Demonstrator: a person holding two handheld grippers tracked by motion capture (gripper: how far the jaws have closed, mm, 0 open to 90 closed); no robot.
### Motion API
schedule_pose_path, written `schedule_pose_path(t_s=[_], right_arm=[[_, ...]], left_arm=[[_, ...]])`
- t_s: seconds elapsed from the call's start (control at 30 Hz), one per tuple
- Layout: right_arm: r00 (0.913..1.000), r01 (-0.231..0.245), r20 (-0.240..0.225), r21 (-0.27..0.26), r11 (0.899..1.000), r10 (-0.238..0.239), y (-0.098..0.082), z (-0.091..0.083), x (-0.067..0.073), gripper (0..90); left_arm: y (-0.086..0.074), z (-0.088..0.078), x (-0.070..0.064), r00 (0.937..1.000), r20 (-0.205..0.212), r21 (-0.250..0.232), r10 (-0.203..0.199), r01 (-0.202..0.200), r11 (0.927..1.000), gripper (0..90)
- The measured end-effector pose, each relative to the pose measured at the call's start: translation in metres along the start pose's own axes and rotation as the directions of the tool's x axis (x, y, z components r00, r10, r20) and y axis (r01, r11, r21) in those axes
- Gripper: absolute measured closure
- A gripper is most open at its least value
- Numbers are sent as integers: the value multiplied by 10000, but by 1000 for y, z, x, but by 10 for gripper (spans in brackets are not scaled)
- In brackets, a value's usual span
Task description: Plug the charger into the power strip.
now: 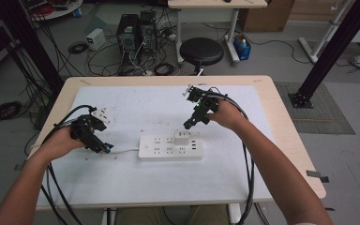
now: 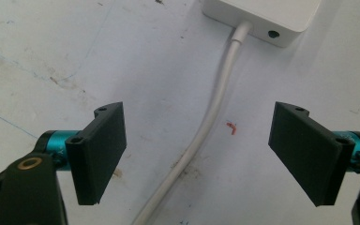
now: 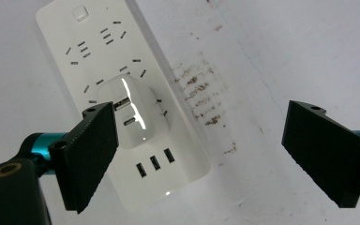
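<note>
A white power strip (image 1: pixel 170 146) lies flat in the middle of the white mat, with a white USB charger (image 1: pixel 183 138) plugged into its top. My right gripper (image 1: pixel 191 123) hangs just above and behind the charger, open with nothing between its jaws. In the right gripper view, that gripper (image 3: pixel 201 110) looks down on the charger (image 3: pixel 136 117) and the strip (image 3: pixel 98 47). My left gripper (image 1: pixel 105 147) rests low at the strip's left end, open. In the left gripper view, the strip's white cable (image 2: pixel 206 126) runs between the jaws of the left gripper (image 2: pixel 199 110) without touching them, and the strip's end (image 2: pixel 262 18) shows at the top.
A small white socket block (image 1: pixel 102 115) lies on the mat behind the left hand. Beyond the table's far edge stand a black stool (image 1: pixel 201 50) and computer towers (image 1: pixel 136 30) amid floor cables. A black frame post (image 1: pixel 330 51) rises at the right.
</note>
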State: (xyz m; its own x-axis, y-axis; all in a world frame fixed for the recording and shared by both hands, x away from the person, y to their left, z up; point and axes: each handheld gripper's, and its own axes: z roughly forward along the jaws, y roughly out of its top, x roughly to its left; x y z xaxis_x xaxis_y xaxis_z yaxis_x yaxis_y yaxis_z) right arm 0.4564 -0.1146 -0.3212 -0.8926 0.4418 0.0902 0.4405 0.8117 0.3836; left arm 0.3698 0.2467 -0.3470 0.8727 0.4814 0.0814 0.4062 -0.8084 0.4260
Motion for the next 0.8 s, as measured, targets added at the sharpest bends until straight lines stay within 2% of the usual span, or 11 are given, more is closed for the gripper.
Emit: schedule_pose_path(t_s=[0.03, 0.07, 0.1, 0.23, 0.33, 0.47, 0.57, 0.73, 0.8], right_arm=[[10000, 45, 10, -4, 10000, -45, -1, -2, -1, 102], [9999, 139, -3, -34, 9999, -139, -3, -3, -3, 23], [9998, 78, 204, 18, 10000, -78, -4, -5, -3, 6], [9973, -41, 736, -289, 9996, 62, -17, -20, -4, 6], [9932, -423, 1051, -664, 9969, 492, -34, -34, -6, 6], [9835, -563, 1678, -680, 9961, 671, -59, -54, -3, 6], [9718, -923, 2094, -865, 9920, 1087, -79, -65, 0, 6], [9473, -1341, 2837, -709, 9884, 1489, -108, -74, 10, 6], [9440, -1383, 2917, -746, 9876, 1542, -117, -77, 13, 6]], left_arm=[[0, 0, 0, 10000, -21, -3, 41, -41, 10000, 193], [1, -1, 0, 10000, -6, -89, 18, -18, 10000, 193], [1, -1, 0, 10000, 15, -141, 37, -37, 9999, 193], [2, -2, -2, 9999, -26, -141, 99, -99, 9999, 193], [1, -2, -1, 9999, -113, -150, 93, -95, 9998, 193], [4, -6, -1, 9995, -322, -302, 57, -67, 9995, 193], [6, -7, -1, 9988, -494, -344, 37, -54, 9994, 193], [6, -8, -1, 9971, -752, -323, -103, 79, 9994, 193], [5, -9, -1, 9966, -796, -424, -206, 173, 9990, 193]])
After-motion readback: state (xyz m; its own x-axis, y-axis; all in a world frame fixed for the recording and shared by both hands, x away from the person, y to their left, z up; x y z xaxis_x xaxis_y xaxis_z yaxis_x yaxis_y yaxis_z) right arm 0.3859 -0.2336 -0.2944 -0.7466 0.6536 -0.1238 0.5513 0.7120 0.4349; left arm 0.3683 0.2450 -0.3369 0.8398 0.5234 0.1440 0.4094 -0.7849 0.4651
